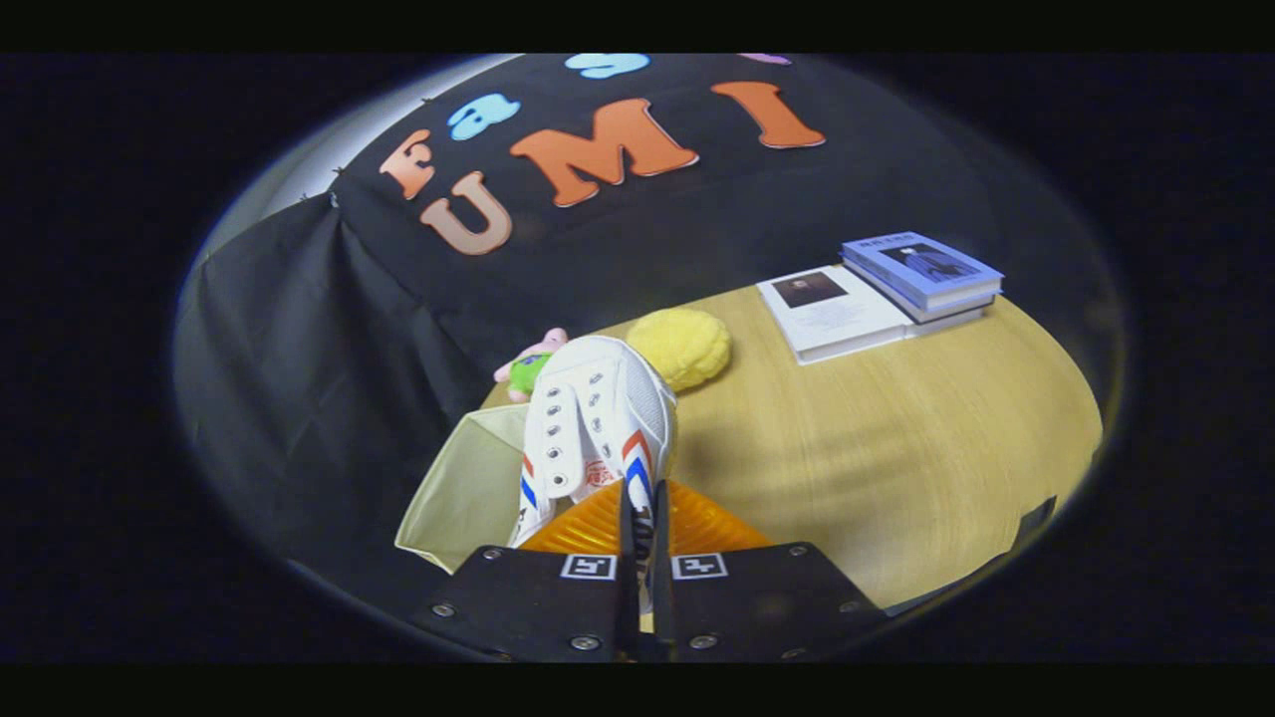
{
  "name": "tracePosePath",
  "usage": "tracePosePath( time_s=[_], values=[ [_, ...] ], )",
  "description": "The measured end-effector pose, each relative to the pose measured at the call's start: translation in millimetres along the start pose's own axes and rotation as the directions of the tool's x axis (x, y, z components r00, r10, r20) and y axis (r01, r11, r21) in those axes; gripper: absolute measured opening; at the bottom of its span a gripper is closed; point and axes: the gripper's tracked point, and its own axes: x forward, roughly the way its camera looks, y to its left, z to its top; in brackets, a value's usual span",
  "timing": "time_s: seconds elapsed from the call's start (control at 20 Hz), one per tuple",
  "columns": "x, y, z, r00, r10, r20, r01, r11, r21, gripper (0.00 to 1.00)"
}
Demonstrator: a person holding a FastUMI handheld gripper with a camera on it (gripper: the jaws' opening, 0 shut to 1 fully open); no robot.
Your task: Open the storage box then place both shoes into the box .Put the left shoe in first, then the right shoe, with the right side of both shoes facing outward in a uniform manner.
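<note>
The orange ribbed fingers (642,528) are pinched narrowly on the heel edge of a white canvas laced shoe with red and blue stripes (596,428), lifting it toe-forward above the open beige fabric storage box (468,488) beside the wooden counter (896,458), probably for lowering inside.

Red round stamp on shoe (596,418) (unreadable), book (921,271) cover text too small
</note>
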Motion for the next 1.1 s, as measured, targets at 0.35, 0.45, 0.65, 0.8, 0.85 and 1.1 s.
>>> tracePosePath(
  time_s=[0.35, 0.45, 0.65, 0.8, 0.85, 1.1],
  values=[
    [27, 96, -20, 0.993, 0.105, -0.049, -0.111, 0.984, -0.141, 0.06],
    [39, 104, -34, 0.992, 0.097, -0.081, -0.109, 0.982, -0.155, 0.06],
    [61, 93, -47, 0.995, 0.008, -0.094, -0.028, 0.975, -0.218, 0.06],
    [68, 82, -60, 0.992, -0.05, -0.12, 0.02, 0.97, -0.244, 0.16],
    [65, 90, -55, 0.995, -0.016, -0.097, -0.006, 0.976, -0.218, 0.24],
    [39, 87, -17, 0.998, 0.018, 0.053, -0.007, 0.981, -0.196, 0.49]
  ],
)
